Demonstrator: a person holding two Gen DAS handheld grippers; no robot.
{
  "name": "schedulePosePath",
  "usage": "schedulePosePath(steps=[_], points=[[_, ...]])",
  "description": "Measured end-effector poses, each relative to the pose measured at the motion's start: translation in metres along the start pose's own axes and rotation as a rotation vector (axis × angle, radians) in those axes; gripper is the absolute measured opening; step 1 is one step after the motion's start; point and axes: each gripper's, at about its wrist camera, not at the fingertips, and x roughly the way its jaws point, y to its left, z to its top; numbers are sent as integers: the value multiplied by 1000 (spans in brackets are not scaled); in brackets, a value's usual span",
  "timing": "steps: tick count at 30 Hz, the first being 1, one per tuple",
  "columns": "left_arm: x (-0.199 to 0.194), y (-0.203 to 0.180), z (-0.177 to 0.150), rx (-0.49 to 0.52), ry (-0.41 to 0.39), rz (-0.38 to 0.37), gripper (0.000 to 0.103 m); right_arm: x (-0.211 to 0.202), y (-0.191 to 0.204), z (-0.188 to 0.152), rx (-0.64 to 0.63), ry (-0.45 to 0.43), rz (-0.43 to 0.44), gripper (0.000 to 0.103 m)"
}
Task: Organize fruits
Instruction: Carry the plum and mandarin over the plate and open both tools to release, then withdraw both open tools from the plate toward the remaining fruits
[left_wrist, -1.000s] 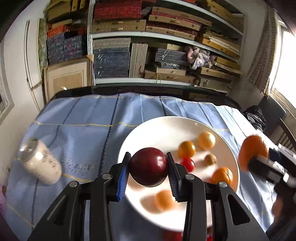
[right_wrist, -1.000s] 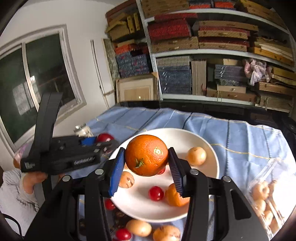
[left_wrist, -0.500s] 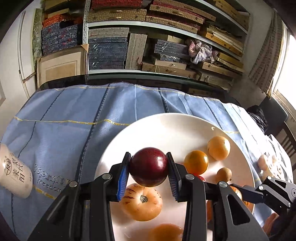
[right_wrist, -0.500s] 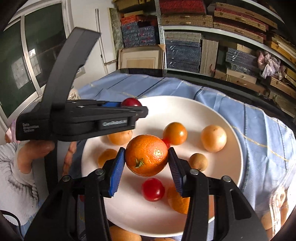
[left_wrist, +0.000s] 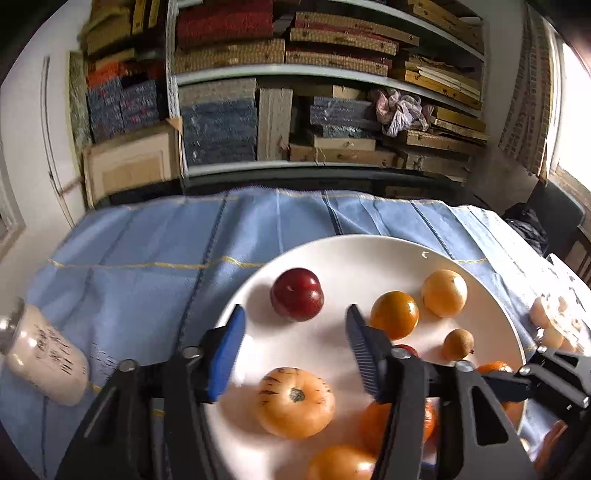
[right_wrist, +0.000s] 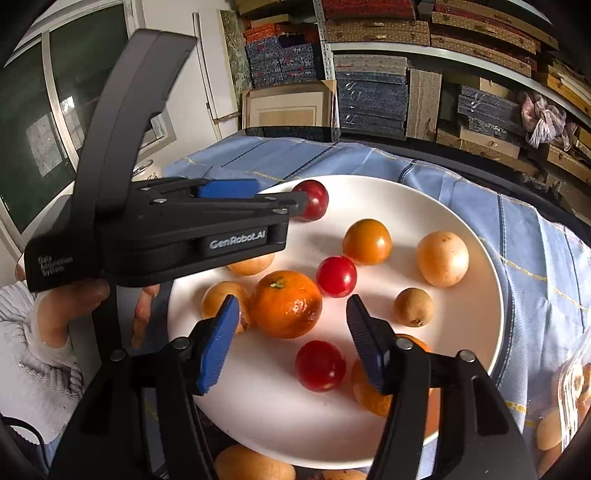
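The left tool (left_wrist: 295, 343) is opening, released, its blue pads clear of the round dark red plum (left_wrist: 297, 294) lying just beyond on the wide white plate (left_wrist: 354, 251). The right tool (right_wrist: 290, 338) is opening too, its pads clear of the dimpled orange tangerine (right_wrist: 286, 303) resting mid-plate on the blue-clothed surface (left_wrist: 147, 243).

Glossy white ceramic plate (left_wrist: 369, 254), matt woven blue cloth (left_wrist: 147, 243), shiny smooth plum (left_wrist: 297, 294), dimpled orange (right_wrist: 286, 304)
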Motion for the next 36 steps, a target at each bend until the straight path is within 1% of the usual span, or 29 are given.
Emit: schedulePosePath(steps=[2, 3, 5, 7, 9, 15, 19, 24, 26, 30, 33, 36], points=[[-7, -2, -1, 31, -43, 48, 70, -3, 0, 0, 3, -5, 0, 66], [-9, -2, -1, 36, -55, 59, 73, -5, 0, 0, 6, -10, 1, 69], [-15, -2, 1, 34, -83, 67, 81, -6, 1, 0, 7, -13, 2, 70], [-19, -1, 2, 30, -101, 67, 91, -8, 2, 0, 4, -15, -1, 72], [-23, -2, 2, 33, -127, 81, 93, -9, 1, 1, 9, -19, -1, 74], [-30, -8, 2, 65, -169, 108, 96, -15, -1, 2, 31, -30, 8, 81], [-41, -15, 0, 96, -181, 136, 96, -28, 2, 2, 34, -54, 13, 82], [-73, -10, -13, 85, -183, 139, 96, -55, 10, -3, 43, -90, 14, 83], [-88, -4, -19, 79, -175, 137, 96, -66, 15, -9, 44, -99, 17, 84], [-119, 0, -36, 88, -182, 174, 96, -96, 26, -25, 40, -121, 15, 85], [-146, -1, -55, 93, -195, 192, 96, -118, 35, -43, 45, -132, 33, 86], [-162, -4, -71, 90, -200, 201, 96, -133, 43, -64, 50, -146, 44, 87]])
